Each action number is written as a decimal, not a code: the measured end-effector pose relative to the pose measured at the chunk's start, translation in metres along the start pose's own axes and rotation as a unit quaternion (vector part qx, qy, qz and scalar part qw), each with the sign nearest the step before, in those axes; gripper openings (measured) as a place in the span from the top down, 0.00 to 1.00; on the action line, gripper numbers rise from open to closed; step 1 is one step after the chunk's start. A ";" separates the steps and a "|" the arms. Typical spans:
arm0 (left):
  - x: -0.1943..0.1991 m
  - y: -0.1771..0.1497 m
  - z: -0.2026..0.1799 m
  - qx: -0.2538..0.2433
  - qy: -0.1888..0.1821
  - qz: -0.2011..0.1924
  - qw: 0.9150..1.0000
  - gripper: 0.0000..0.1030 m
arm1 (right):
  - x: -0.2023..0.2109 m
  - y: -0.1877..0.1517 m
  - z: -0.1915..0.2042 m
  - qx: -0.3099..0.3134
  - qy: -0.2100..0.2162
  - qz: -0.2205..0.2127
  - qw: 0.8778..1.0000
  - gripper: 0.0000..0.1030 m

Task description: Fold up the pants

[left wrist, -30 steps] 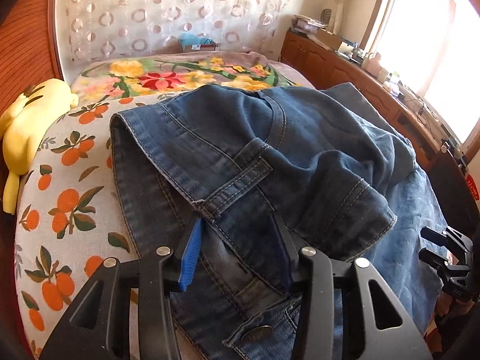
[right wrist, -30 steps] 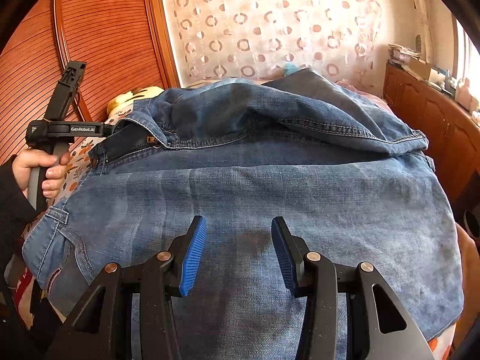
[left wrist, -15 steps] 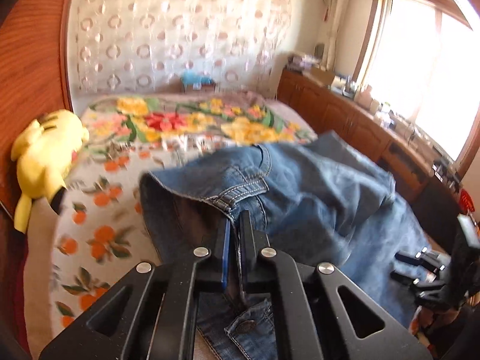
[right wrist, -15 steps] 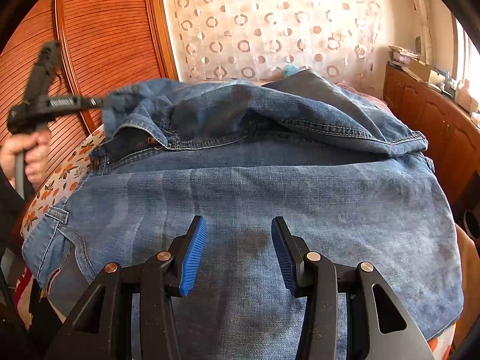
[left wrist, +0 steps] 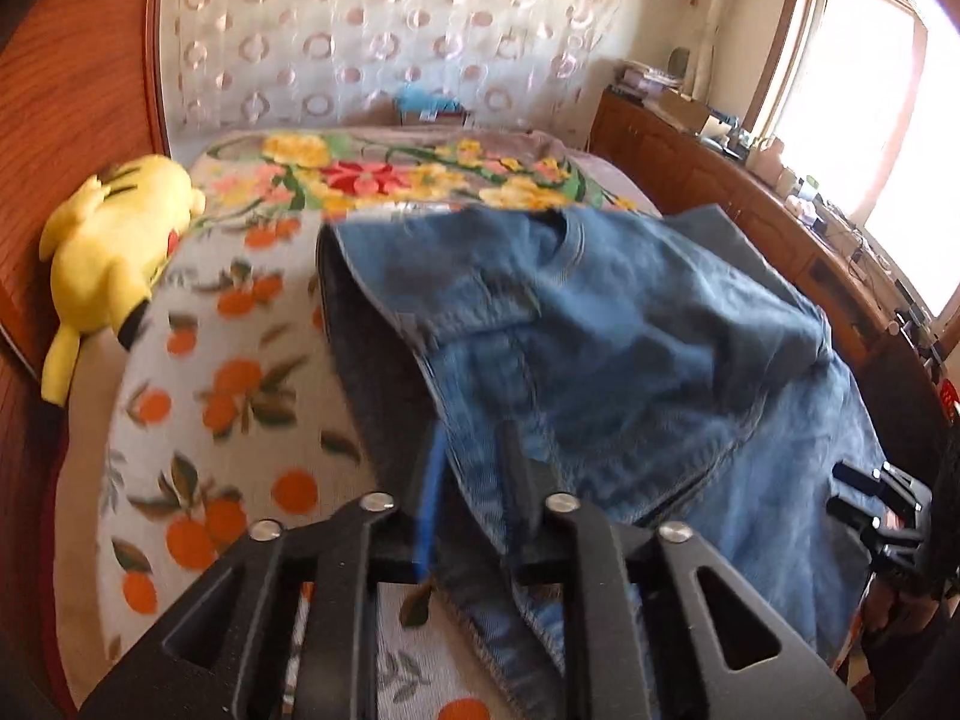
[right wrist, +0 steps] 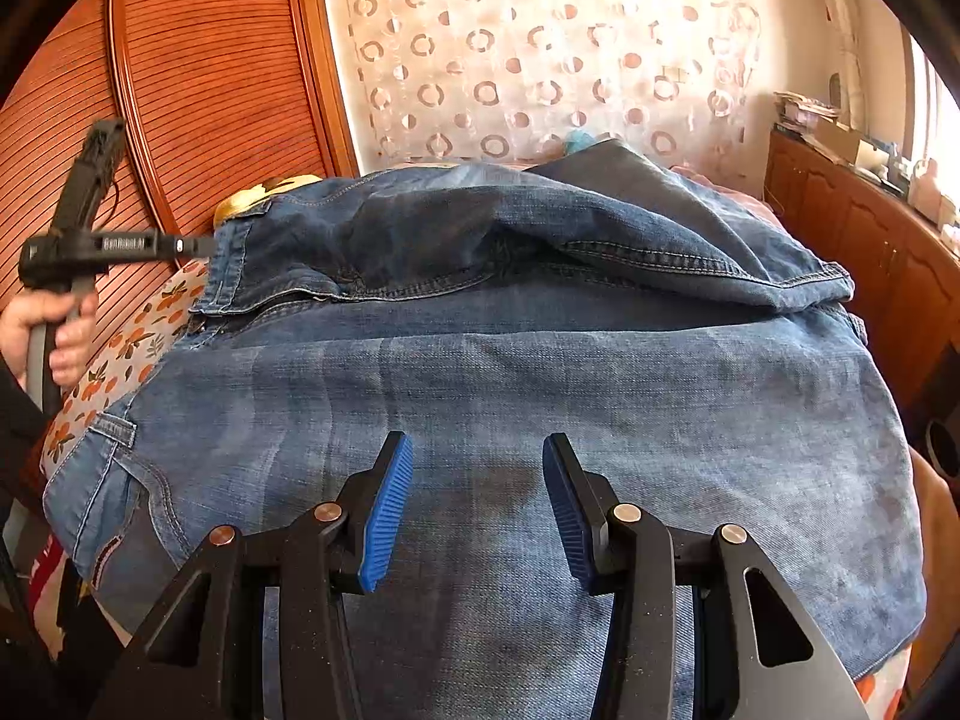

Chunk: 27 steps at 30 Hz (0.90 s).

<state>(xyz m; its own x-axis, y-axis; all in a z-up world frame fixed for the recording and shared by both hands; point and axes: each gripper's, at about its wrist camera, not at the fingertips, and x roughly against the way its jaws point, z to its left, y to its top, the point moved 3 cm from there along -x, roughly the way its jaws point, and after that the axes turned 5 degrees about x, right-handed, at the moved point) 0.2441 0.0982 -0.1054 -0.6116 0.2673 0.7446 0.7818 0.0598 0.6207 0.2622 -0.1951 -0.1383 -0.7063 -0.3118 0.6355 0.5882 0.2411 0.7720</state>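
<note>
Denim between the fingers of the left gripper (left wrist: 474,468): jaws part-spread, just been opening, a loose edge of the jeans (left wrist: 630,330) running through the gap, pads apparently clear of it. Seen from the right wrist, same tool held in a hand (right wrist: 60,324) at the left edge of the garment, tip just beside the waistband. Right gripper (right wrist: 477,510) spread wide, nothing between the ribbed blue pads (right wrist: 387,516), poised over the flat lower layer.

Jeans lying across the near end of the bed, on an orange-print cover (left wrist: 228,372). Judged partway through: one portion already thrown back over the rest, so a first fold seemingly laid down. Bottom layer broad, smooth and faded. Top layer rumpled instead, humped in the middle, hem raised in a soft ridge on the right side. Probably left to do: flattening that upper layer, squaring its edges, then folding again to a compact stack.

Mid-weight blue denim, washed pale in patches, darker on the inside face, tan double stitching along seams and hem, belt loop and pocket edge near the waistband. Limp enough to drape, stiff enough to hold creases. Beyond: yellow plush toy (left wrist: 114,252), soft and rounded, against a ribbed wooden panel (right wrist: 198,90); floral blanket (left wrist: 390,174); sheer curtain (left wrist: 360,42) with ring pattern.
</note>
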 end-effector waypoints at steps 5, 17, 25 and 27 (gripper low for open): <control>0.004 -0.020 -0.011 -0.017 -0.006 0.003 1.000 0.63 | 0.000 0.000 0.000 0.000 0.000 0.001 1.000 0.54; -0.003 -0.043 -0.030 -0.030 -0.012 0.010 0.999 0.75 | 0.000 0.000 -0.001 0.000 -0.001 0.001 1.000 0.54; 0.024 -0.040 -0.025 -0.020 -0.001 -0.016 1.000 0.91 | 0.000 -0.001 -0.002 -0.001 0.000 0.001 1.000 0.54; 0.027 -0.042 -0.026 -0.023 0.003 -0.016 1.000 0.90 | 0.000 0.000 -0.002 -0.001 0.001 0.001 1.000 0.54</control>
<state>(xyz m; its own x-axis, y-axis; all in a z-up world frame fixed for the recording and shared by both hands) 0.1917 0.0780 -0.1045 -0.6368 0.2605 0.7257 0.7557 0.0240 0.6545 0.2629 -0.1974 -0.1386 -0.7042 -0.3129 0.6374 0.5909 0.2395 0.7704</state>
